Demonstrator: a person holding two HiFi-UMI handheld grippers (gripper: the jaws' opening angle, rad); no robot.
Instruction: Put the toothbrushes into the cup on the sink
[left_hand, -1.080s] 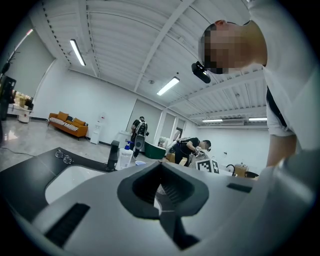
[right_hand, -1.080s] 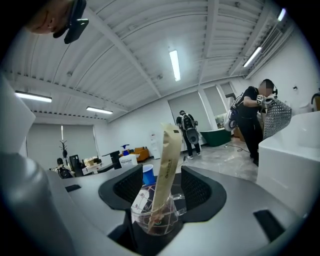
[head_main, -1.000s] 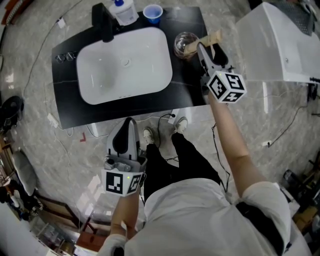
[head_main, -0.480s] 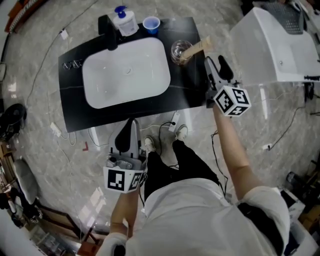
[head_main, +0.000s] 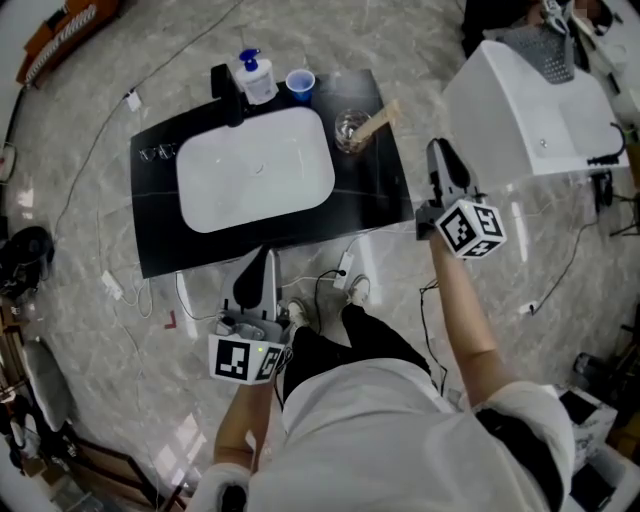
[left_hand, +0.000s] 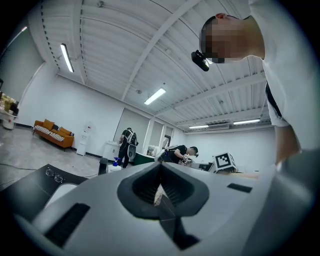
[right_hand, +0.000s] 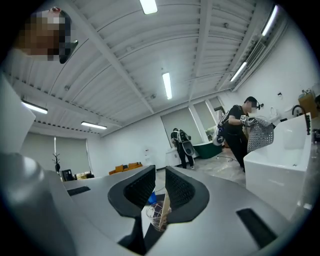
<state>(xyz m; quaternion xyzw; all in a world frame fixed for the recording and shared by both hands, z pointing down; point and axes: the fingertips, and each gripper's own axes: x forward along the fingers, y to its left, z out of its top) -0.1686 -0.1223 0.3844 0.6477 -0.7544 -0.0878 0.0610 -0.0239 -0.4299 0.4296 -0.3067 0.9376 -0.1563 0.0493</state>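
Note:
A clear cup (head_main: 349, 129) stands on the black counter (head_main: 380, 195) to the right of the white basin (head_main: 255, 170). A beige toothbrush (head_main: 378, 119) leans out of the cup to the right. My right gripper (head_main: 438, 150) hangs off the counter's right edge, apart from the cup. Its jaws are closing, with a narrow gap and nothing between them. The right gripper view shows the cup (right_hand: 156, 216) and toothbrush through that gap, beyond the right gripper (right_hand: 159, 189). My left gripper (head_main: 262, 256) is shut and empty in front of the counter, over the floor; its own view shows the left gripper (left_hand: 160, 187).
A soap pump bottle (head_main: 256, 76), a blue cup (head_main: 299, 82) and a black faucet (head_main: 228, 88) stand along the counter's back. A white tub (head_main: 525, 100) stands close on the right. Cables (head_main: 335, 262) run over the marble floor. People (right_hand: 240, 131) stand far off.
My right gripper has drawn back from the toothbrush and the cup, toward the counter's right edge, and its jaws have narrowed. The toothbrush stays in the cup. The left gripper has hardly moved.

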